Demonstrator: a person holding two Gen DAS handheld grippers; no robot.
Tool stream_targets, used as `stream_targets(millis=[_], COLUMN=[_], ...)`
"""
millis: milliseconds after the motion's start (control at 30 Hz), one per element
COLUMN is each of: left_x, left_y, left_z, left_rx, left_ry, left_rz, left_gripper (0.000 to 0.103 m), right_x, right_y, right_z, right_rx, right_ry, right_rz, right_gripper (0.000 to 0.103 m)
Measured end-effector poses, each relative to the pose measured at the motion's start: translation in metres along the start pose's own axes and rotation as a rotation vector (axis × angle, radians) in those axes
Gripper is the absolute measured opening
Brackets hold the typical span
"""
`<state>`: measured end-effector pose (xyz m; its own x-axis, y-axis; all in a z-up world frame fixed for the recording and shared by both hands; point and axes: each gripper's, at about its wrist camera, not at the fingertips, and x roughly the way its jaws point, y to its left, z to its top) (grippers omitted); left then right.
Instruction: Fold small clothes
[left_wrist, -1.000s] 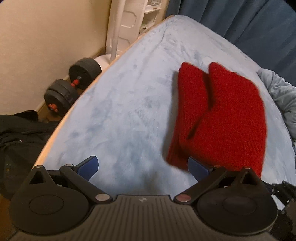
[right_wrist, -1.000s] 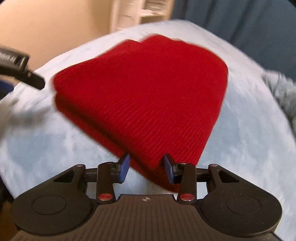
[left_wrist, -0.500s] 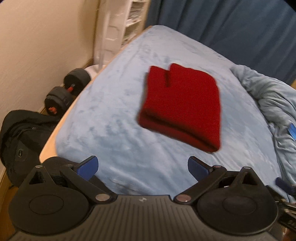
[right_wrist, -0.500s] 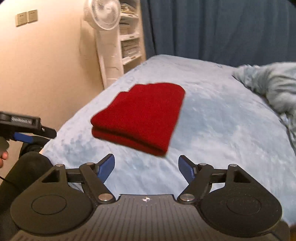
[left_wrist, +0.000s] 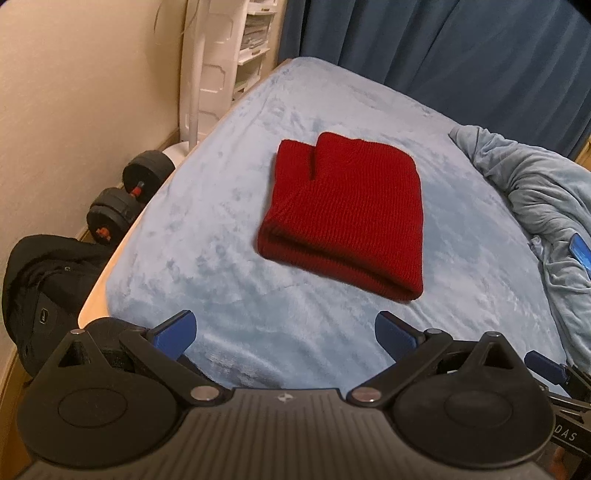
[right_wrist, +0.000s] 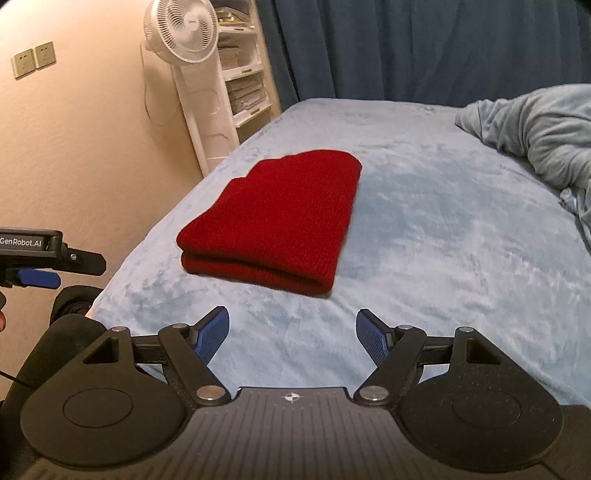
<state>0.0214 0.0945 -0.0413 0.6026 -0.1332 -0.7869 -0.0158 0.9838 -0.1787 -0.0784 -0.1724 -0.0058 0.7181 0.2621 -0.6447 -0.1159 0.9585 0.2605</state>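
Red knit garment (left_wrist: 345, 210) folded flat, centre frame, on the light-blue bed (left_wrist: 221, 206). Right gripper (right_wrist: 291, 334) low in frame, jaws just opened, nothing between them; left gripper (left_wrist: 284, 332) jaws wide apart, empty. Crumpled blanket (left_wrist: 546, 192) at right edge.

One folded red garment (left_wrist: 343, 210) is lying on one bed (left_wrist: 221, 229), with one rumpled blanket (left_wrist: 546, 192) sitting at its three o'clock. One dumbbell (left_wrist: 129, 195) is resting at nine o'clock, one fan (right_wrist: 181, 31) standing beyond. Two claws are showing: left claw (left_wrist: 284, 334), right claw (right_wrist: 291, 334).

Both views were lit dimly and warmly from indoors; edges were bent by fisheye distortion, corners darkened, slight softness was seen throughout
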Motion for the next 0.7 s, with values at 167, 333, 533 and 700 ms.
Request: stream_targets(millis=[167,333,533,700], left_x=[0.012,0.030,0.070,0.117], left_y=[-0.001,-0.009,-0.019,-0.023], left_z=[0.008,0.020,0.036,0.054], left_rx=[-0.027,-0.067,-0.171,-0.318], left_ry=[0.019,0.046,0.098,0.160], left_rz=[-0.004,-0.028,-0.070,-0.142], left_gripper=[0.103,0.103,0.103,0.103], right_x=[0.011,0.027,0.054,0.097], right_y=[-0.011,-0.026,-0.076,-0.129], right_z=[0.002,0.009,0.046,0.093], right_rx=[0.027,0.070,0.234,0.331], right_ry=[0.014,0.049,0.061,0.088], right_rz=[-0.014,0.002,0.068,0.044], right_gripper=[0.077,0.081,0.088,0.089])
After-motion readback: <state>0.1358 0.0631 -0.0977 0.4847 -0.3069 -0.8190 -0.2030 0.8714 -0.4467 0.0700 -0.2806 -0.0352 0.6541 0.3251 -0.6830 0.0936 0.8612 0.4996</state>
